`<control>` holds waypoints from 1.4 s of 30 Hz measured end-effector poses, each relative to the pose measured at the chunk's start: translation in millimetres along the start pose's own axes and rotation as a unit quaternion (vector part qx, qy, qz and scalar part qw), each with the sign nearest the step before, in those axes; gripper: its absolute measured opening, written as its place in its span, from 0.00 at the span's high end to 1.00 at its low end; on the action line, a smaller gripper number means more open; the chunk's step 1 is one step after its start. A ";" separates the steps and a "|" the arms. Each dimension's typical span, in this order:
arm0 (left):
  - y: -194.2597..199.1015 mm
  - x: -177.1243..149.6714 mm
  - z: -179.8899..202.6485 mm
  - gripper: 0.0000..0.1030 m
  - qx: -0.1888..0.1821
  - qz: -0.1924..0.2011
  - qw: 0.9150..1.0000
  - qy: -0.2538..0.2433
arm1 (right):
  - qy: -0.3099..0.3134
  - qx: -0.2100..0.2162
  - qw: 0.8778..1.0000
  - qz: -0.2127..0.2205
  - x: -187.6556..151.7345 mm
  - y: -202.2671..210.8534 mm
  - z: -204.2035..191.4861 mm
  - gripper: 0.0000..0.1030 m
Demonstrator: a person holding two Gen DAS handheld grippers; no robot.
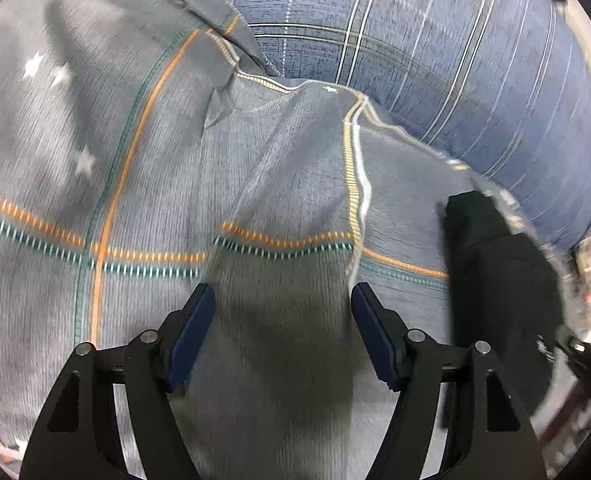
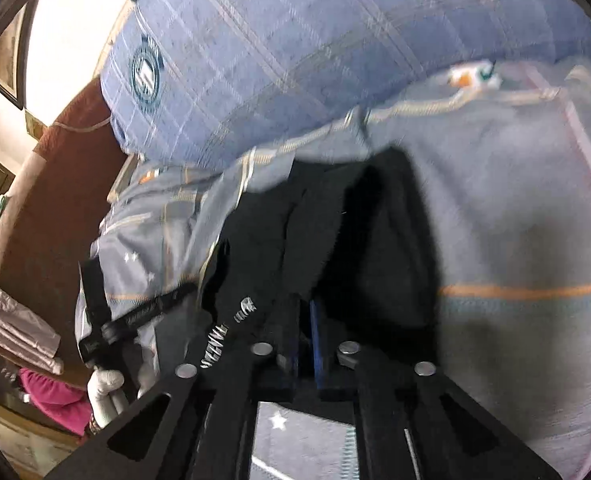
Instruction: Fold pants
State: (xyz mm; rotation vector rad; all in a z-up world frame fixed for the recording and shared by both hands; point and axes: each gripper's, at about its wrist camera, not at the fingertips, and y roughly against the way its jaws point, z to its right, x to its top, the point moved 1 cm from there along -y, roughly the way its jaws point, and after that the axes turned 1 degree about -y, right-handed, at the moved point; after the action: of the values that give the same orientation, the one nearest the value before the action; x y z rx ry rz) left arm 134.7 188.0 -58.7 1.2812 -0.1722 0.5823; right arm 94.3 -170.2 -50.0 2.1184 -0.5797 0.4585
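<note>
Between the closed fingers of the right gripper ran the black pants, bunched into dark folds that rose straight ahead of the tool and away from its camera. Its blue pads were pressed nearly together with the black cloth between them, so this gripper appeared to have hold of the garment, though motion blur left the exact bite uncertain. From the left wrist view, the left gripper hovered with its jaws spread wide and nothing between them, over the grey star-print bedspread. The pants lay off to its right, a narrow dark strip running lengthwise away from the camera, well clear of the fingers. So the right hand was the nearer one by far, and the left would have to swing rightward to reach the free part of the cloth. The pants looked soft, matte black, with white lettering on a band near the right tool. A blue plaid pillow lay beyond.
</note>
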 end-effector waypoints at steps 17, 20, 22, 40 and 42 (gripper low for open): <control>24.0 -23.7 159.1 0.32 -0.135 0.025 0.981 -0.138 | 0.071 -0.144 0.987 0.017 -8.3 -16.4 5.3 0.96; -16.3 -44.1 173.4 0.33 -0.129 -0.029 0.980 -0.145 | 0.074 -0.135 0.988 0.005 -5.6 -18.0 10.0 0.95; -36.1 -58.2 174.1 0.33 -0.125 -0.040 0.982 -0.133 | 0.066 -0.111 0.992 -0.001 -0.6 -10.9 12.6 0.90; 25.1 -58.9 156.9 0.33 -0.121 0.019 0.978 -0.168 | -0.067 0.068 0.995 0.005 71.1 -66.4 23.8 0.91; 39.4 -57.1 147.6 0.33 -0.100 0.035 0.980 -0.167 | -0.046 0.069 0.996 0.032 64.4 -41.9 21.7 0.91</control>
State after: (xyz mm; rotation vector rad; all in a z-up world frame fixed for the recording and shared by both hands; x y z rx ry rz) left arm 95.5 38.6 -6.4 1.1726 -0.5440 0.3936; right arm 173.1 -181.8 -56.3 2.2661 -0.6876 0.4499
